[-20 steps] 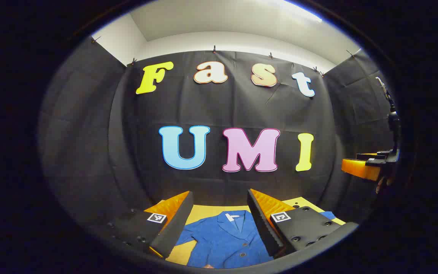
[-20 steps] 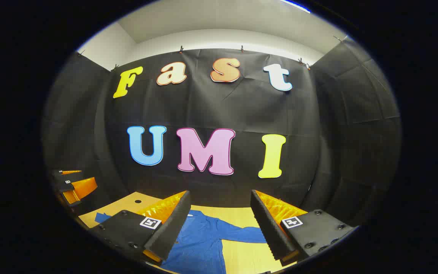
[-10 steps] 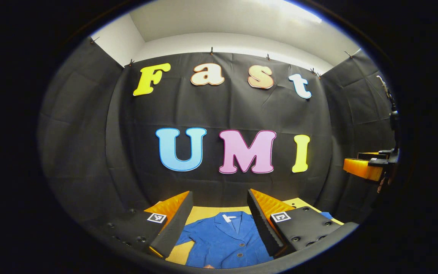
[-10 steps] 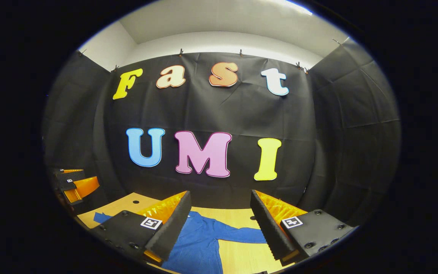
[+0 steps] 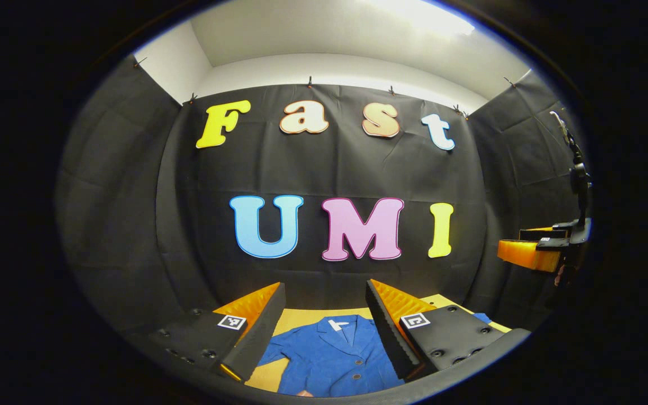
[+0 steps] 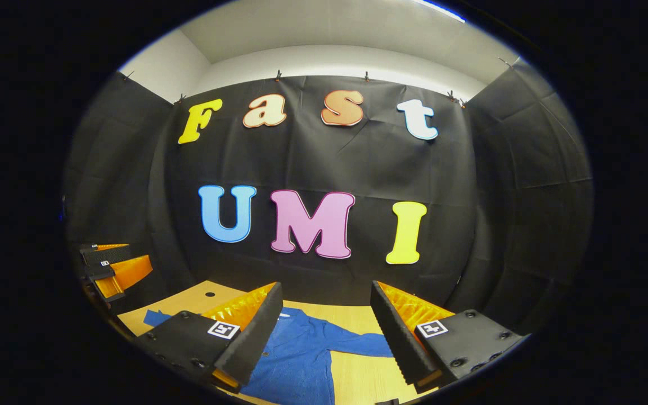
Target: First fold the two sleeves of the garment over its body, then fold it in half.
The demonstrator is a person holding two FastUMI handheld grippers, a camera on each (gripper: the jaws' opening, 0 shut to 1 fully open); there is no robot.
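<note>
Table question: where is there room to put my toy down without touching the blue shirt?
Bare wooden table shows below the blue shirt's outstretched sleeve, beside its body. Another strip runs behind the collar toward the black wall. The middle is crowded: the shirt lies spread there, with both open grippers above it.

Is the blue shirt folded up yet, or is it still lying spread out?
Spread out. The blue shirt lies flat on the table, one sleeve stretched sideways, collar showing.
</note>
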